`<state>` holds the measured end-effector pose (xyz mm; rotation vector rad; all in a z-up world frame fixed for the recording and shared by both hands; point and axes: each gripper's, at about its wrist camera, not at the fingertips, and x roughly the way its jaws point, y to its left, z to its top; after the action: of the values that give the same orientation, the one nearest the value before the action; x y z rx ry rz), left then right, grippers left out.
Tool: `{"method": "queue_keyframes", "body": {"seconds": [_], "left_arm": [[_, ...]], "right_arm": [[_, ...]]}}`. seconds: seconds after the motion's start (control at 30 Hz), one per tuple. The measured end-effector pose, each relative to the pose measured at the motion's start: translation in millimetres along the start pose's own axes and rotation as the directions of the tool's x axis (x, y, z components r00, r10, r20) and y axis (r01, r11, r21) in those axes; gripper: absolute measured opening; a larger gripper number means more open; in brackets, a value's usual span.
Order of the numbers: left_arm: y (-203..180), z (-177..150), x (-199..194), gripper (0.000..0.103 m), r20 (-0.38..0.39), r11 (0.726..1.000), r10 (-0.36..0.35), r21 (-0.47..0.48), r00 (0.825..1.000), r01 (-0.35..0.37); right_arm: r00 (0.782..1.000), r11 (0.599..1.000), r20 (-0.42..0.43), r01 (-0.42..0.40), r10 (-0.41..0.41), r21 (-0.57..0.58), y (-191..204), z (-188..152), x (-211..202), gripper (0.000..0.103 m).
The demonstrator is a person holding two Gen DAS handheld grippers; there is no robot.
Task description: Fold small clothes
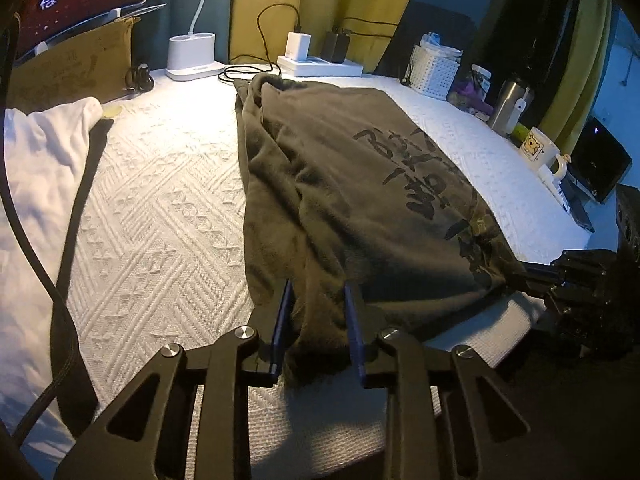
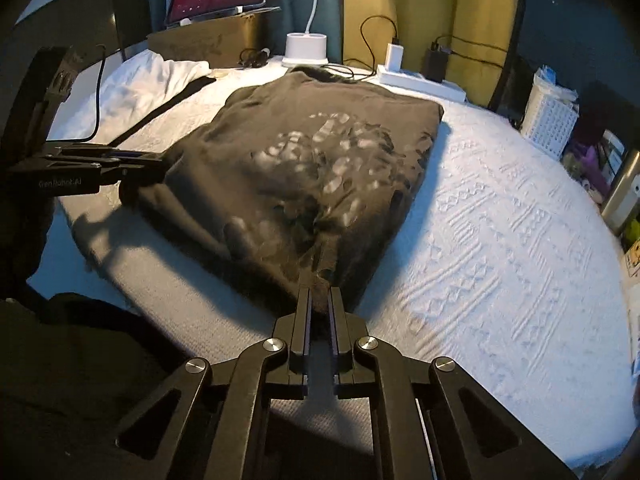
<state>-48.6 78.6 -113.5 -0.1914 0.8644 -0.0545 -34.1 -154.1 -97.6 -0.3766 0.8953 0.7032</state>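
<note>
A dark grey T-shirt [image 1: 360,184] with black printed characters lies flat on the white patterned cover [image 1: 160,208]. My left gripper [image 1: 317,300] holds a bunched fold of its near hem, and the fabric fills the gap between the blue pads. The right wrist view shows the shirt [image 2: 304,168] from the other side, with the left gripper [image 2: 156,162] clamped on its near left corner. My right gripper [image 2: 320,294] is nearly shut, pinching the near right edge of the shirt. In the left wrist view the right gripper [image 1: 532,270] grips that same corner.
A white garment [image 1: 44,168] with a black strip lies at the left. Along the back stand a cardboard box [image 1: 72,68], a white lamp base [image 1: 192,56] and a power strip [image 1: 320,65] with chargers. A white basket [image 1: 434,70], steel bottle [image 1: 510,106] and mug [image 1: 540,148] line the right edge.
</note>
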Motion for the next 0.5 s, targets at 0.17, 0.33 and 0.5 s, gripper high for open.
{"method": "queue_keyframes", "body": {"seconds": [0.17,0.33,0.5], "left_arm": [[3.5,-3.0,-4.8,0.021,-0.001,1.0,0.005,0.003,1.0,-0.005],[5.7,-7.0,-3.4,0.021,-0.012,1.0,0.009,-0.001,1.0,-0.009],[5.0,-5.7,-7.1,0.021,-0.039,1.0,-0.002,0.013,0.999,0.002]], "right_arm": [[1.0,0.999,-0.004,0.008,-0.008,-0.039,10.0,-3.8,-4.9,0.007],[1.0,0.999,-0.01,0.008,-0.008,-0.033,7.8,-6.7,-5.2,0.007],[1.0,1.0,-0.019,0.011,-0.011,0.005,-0.4,-9.6,-5.8,0.007]]}}
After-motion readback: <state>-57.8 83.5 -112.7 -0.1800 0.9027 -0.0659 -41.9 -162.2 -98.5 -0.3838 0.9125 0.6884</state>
